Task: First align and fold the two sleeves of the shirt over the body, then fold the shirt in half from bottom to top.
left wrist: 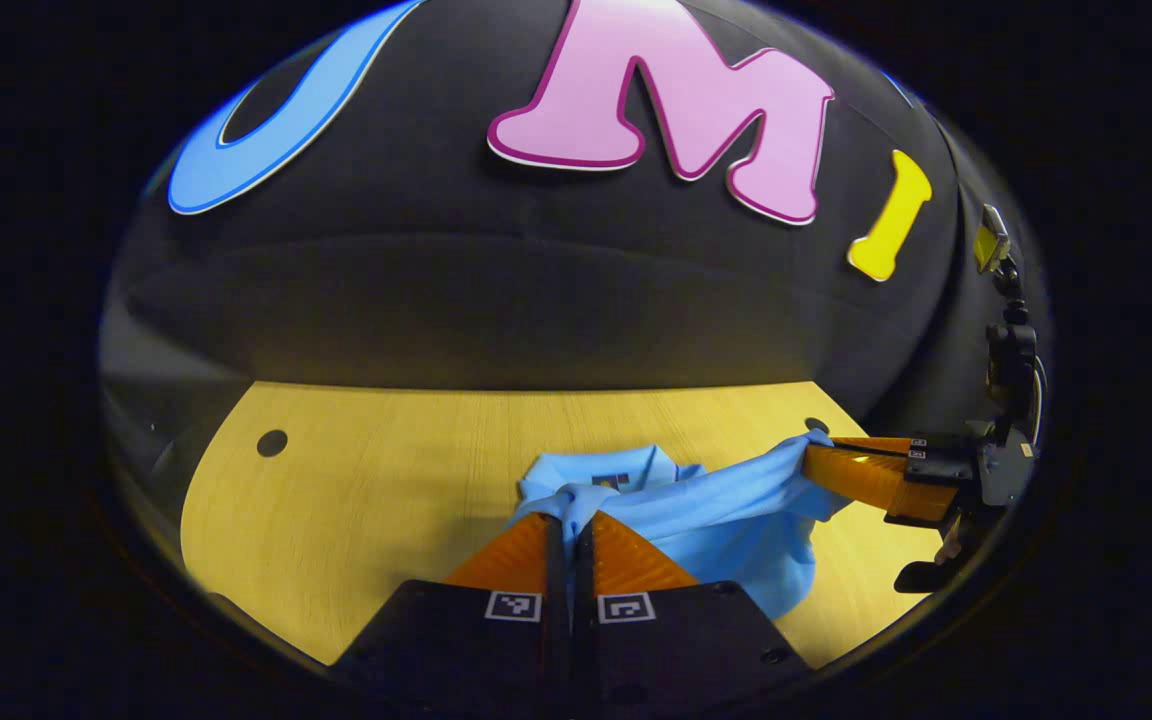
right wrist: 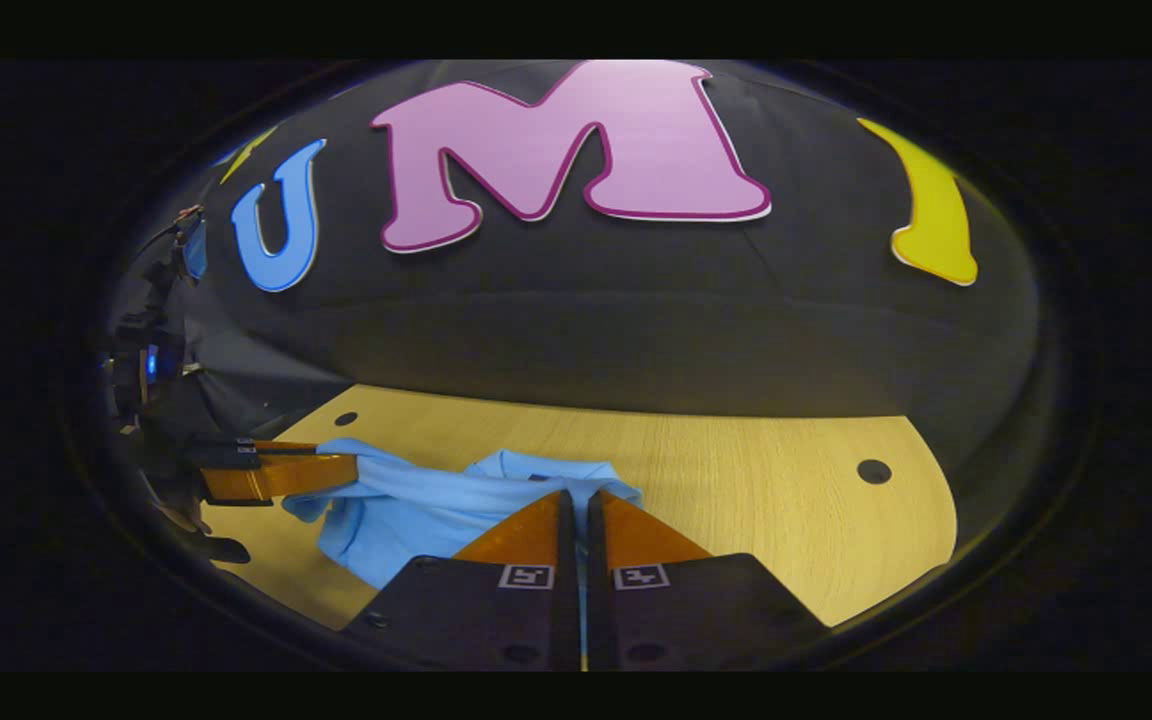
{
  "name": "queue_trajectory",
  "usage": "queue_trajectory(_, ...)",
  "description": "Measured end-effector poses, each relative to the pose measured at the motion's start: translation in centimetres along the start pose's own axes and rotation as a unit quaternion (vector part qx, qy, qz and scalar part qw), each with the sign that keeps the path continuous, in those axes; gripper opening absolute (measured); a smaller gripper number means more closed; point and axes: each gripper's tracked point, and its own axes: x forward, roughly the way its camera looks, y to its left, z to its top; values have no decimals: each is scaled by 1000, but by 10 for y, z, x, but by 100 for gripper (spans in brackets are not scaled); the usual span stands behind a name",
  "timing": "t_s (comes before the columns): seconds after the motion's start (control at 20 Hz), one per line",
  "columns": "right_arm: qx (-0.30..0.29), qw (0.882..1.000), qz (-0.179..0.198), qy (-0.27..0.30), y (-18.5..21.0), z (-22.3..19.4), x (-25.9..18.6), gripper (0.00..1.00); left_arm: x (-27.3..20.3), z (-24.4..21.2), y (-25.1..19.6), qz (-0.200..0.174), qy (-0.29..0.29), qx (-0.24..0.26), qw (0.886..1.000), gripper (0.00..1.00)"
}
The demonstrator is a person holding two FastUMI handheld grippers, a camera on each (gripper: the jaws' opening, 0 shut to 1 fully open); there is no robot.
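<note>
A light blue polo shirt lies bunched on the wooden table, its collar toward the far wall. My left gripper is shut on a fold of the shirt at the bottom of the left gripper view. To its right, my right gripper pinches another edge, and the cloth stretches between the two, lifted off the table. In the right gripper view, my right gripper is shut on the shirt, and the left gripper holds the cloth at the far left.
The table has round holes near its far corners. The black booth wall rises right behind its far edge. Bare wood lies left of the shirt in the left gripper view and right of it in the right gripper view.
</note>
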Motion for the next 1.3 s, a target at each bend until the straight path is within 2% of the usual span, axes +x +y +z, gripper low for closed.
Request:
queue_trajectory(0.05,1,1000,-3,-3,-3,3,15,7,15,8,4,6,-9,-8,1000,11)
queue_trajectory(0.1,1,1000,-6,-7,-5,6,29,7,30,12,8,11,-11,-12,1000,6)
queue_trajectory(0.15,3,1000,-10,-8,-8,7,43,4,44,13,13,18,-10,-12,1000,6)
queue_trajectory(0.25,2,1000,-23,-3,-16,3,73,7,73,13,23,23,-4,-8,1000,6)
queue_trajectory(0.3,-2,1000,-29,3,-20,-3,86,12,86,10,28,25,-3,-15,1000,7)
queue_trajectory(0.35,-8,999,-37,5,-23,-8,99,1,98,7,33,34,-4,-22,999,8)
queue_trajectory(0.4,-15,999,-49,9,-28,-15,106,1,106,1,44,47,-3,-26,999,14)
queue_trajectory(0.45,-26,998,-62,15,-33,-22,112,8,112,-6,51,58,4,-23,998,20)
queue_trajectory(0.5,-37,997,-68,22,-37,-28,113,15,111,-15,61,74,15,-14,997,34)
queue_trajectory(0.55,-45,996,-73,22,-38,-30,110,29,109,-22,67,85,28,-6,996,49)
queue_trajectory(0.6,-49,996,-77,17,-40,-28,102,31,101,-22,70,92,25,0,995,63)
queue_trajectory(0.7,-43,996,-80,-5,-37,-25,79,43,79,-11,70,95,-7,1,995,93)
queue_trajectory(0.8,-42,995,-92,-25,-33,-21,44,95,45,-4,66,100,-39,-8,994,98)
queue_trajectory(0.85,-44,993,-100,-35,-31,-21,23,93,23,-1,60,101,-55,-11,993,99)
queue_trajectory(0.9,-46,992,-108,-43,-28,-23,1,97,-3,-2,55,101,-73,-9,992,98)
queue_trajectory(1.15,-43,987,-129,-80,7,-34,-133,98,-136,-20,18,80,-129,33,988,98)
queue_trajectory(1.3,-41,987,-128,-94,36,-44,-201,97,-215,-29,-2,65,-143,22,987,98)
